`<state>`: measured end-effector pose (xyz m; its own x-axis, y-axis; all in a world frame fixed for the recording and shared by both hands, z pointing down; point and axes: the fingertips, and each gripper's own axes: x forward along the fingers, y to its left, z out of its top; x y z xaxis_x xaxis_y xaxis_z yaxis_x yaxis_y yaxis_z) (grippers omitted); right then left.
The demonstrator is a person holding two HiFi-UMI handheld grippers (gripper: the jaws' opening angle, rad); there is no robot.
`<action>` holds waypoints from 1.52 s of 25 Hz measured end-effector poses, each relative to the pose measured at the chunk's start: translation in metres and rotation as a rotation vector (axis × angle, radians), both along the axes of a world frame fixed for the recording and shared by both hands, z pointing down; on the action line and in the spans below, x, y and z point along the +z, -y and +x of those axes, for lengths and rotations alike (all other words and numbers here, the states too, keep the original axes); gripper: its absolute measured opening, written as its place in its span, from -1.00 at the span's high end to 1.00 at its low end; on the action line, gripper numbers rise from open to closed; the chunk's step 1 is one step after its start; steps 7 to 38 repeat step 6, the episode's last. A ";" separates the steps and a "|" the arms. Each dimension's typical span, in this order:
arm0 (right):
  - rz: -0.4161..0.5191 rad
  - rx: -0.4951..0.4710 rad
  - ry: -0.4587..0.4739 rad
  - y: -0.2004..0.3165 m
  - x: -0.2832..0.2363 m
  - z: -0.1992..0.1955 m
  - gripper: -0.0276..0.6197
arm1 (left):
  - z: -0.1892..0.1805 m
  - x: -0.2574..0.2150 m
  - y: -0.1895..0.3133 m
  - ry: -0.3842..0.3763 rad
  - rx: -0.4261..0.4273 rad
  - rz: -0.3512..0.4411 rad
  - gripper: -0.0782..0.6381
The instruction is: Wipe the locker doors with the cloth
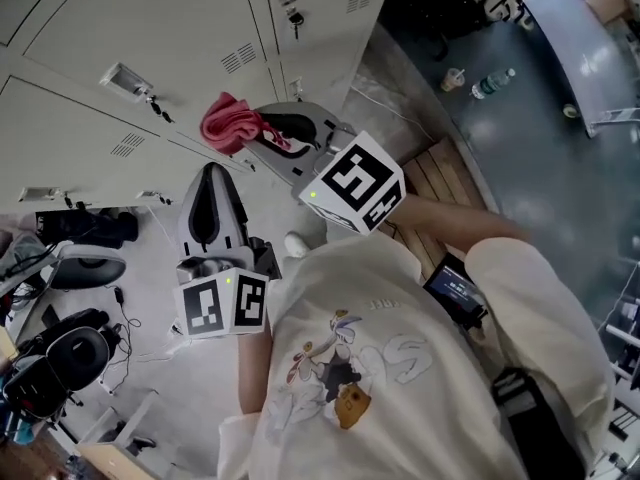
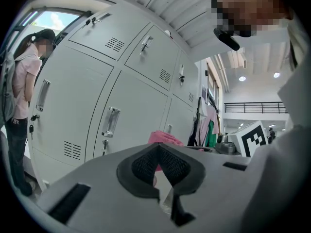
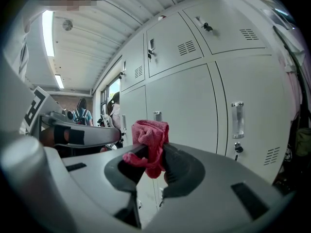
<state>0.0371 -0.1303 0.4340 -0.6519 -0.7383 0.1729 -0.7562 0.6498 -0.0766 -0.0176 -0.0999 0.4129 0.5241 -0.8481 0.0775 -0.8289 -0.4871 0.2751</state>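
Right gripper (image 3: 148, 154): clamped on pink cloth (image 3: 151, 137), raised near locker doors (image 3: 184, 110).
Left gripper (image 2: 158, 149): jaws together, empty.
Advice: press cloth flat, sweep evenly, skirt the handle (image 3: 237, 119).

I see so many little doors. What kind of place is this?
Probably a locker room in a big hall: rows of grey metal lockers with vents and keys, and clothes hanging beside them.
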 end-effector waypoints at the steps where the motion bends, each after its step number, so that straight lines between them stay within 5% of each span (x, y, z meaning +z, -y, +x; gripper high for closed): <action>1: 0.001 0.004 0.002 -0.001 -0.002 0.001 0.64 | 0.000 -0.001 0.000 -0.003 0.002 -0.001 0.77; 38: -0.007 0.022 -0.001 -0.005 -0.003 0.000 0.64 | -0.005 -0.004 0.002 -0.011 0.012 -0.003 0.77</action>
